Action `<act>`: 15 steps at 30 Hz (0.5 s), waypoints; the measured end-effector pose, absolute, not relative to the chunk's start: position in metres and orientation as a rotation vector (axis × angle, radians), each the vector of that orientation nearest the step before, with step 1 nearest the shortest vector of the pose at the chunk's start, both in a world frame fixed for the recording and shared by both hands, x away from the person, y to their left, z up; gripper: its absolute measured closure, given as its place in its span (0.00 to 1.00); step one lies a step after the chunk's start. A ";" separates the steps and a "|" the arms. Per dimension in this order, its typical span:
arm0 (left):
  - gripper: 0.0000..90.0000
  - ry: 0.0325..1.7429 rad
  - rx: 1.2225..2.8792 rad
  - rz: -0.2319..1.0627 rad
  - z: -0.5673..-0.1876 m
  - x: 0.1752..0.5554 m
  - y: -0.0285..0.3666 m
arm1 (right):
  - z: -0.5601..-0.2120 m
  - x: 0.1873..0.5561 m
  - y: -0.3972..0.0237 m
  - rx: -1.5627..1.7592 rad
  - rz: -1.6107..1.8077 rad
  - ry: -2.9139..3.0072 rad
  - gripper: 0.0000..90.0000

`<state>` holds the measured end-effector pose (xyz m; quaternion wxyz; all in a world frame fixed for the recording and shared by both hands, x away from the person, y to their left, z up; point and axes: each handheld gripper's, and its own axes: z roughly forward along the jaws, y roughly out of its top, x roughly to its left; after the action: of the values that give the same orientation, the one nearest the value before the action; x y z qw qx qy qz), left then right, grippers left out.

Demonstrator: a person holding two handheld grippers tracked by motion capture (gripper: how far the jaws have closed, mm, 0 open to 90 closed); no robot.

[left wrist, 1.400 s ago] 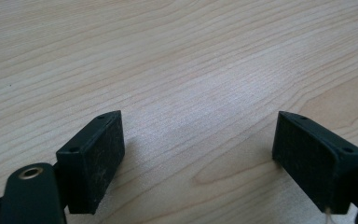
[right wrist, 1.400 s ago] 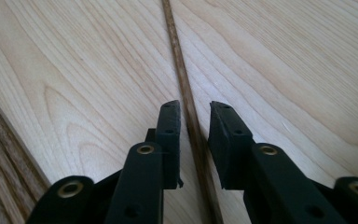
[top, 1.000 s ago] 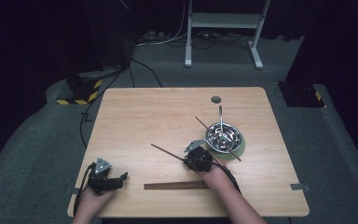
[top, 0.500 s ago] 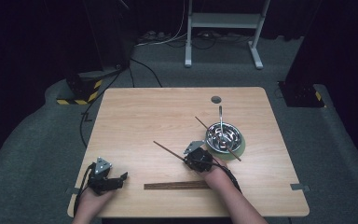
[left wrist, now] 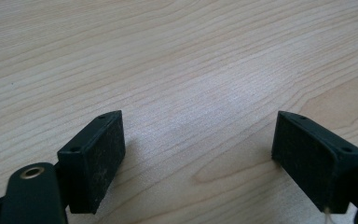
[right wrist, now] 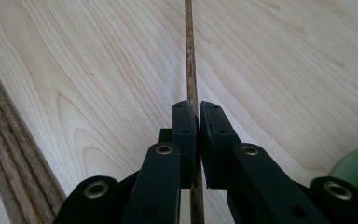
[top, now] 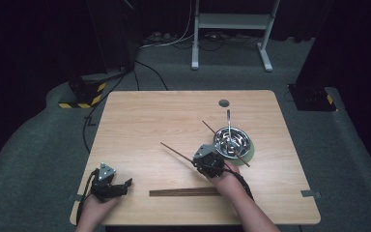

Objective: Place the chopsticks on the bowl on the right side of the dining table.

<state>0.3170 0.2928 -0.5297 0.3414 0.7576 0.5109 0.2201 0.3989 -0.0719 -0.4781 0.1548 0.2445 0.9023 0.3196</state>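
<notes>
Your right hand-held gripper (top: 200, 159) is clamped shut on one chopstick (top: 176, 151), lifted left of the bowl (top: 233, 144). One chopstick (top: 224, 143) and a spoon (top: 229, 126) already rest in the bowl; two chopsticks (top: 183, 192) wait near you. Your left hand-held gripper (top: 121, 186) rests wide open, empty, on the tabletop (top: 154, 121).

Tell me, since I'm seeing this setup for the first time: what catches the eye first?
The right gripper, near the table's middle, is shut on a thin dark wooden chopstick slanting up-left over the pale wooden table. Just right of it stands a shiny metal bowl on a green base, with utensils sticking out. The left gripper rests open at the near left corner.
</notes>
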 end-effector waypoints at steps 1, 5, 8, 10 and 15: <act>0.19 1.329 1.970 0.572 -0.530 0.317 0.293 | -0.473 0.396 -0.075 0.701 0.919 2.563 0.94; 0.19 1.330 1.970 0.574 -0.530 0.317 0.293 | -0.464 0.391 -0.083 0.703 0.927 2.536 0.94; 0.19 1.329 1.976 0.574 -0.529 0.316 0.293 | -0.459 0.390 -0.089 0.720 0.926 2.516 0.94; 0.19 1.328 1.980 0.572 -0.529 0.317 0.293 | -0.455 0.389 -0.096 0.723 0.919 2.496 0.94; 0.19 1.330 1.975 0.571 -0.530 0.317 0.293 | -0.447 0.391 -0.116 0.772 0.907 2.468 0.94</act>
<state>0.3172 0.2929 -0.5296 0.3398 0.7586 0.5109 0.2193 0.3911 -0.1160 -0.4470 0.1996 0.2760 0.8825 0.3242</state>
